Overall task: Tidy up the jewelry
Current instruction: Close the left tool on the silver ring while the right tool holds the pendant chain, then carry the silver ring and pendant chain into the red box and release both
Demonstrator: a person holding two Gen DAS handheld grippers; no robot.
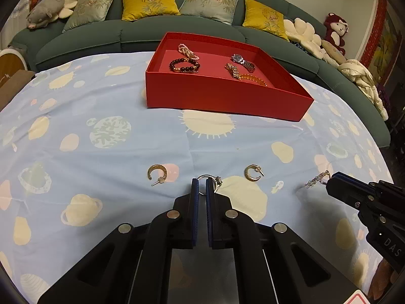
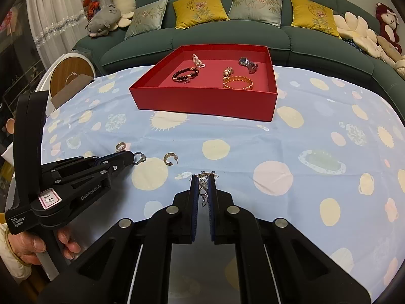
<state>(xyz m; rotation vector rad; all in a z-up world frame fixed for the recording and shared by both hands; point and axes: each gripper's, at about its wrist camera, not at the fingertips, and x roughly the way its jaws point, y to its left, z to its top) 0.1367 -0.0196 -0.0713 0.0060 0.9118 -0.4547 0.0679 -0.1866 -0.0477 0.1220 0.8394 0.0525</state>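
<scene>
A red tray (image 1: 217, 96) (image 2: 202, 101) at the far side of the table holds bead bracelets, a pearl strand and two watches. My left gripper (image 1: 202, 181) (image 2: 133, 157) is shut on a silver ring (image 1: 211, 178) (image 2: 139, 157) at the cloth. Two gold hoop earrings (image 1: 157, 173) (image 1: 253, 172) lie either side of it. My right gripper (image 2: 203, 178) (image 1: 329, 181) is shut on a silver chain piece (image 2: 203, 186) (image 1: 316, 180) near the front of the table.
The table carries a light blue cloth with planet prints (image 1: 101, 131). A green sofa with cushions (image 1: 177, 5) runs behind the table. Plush toys sit at both sofa ends. A round wooden stool (image 2: 68, 76) stands at the left.
</scene>
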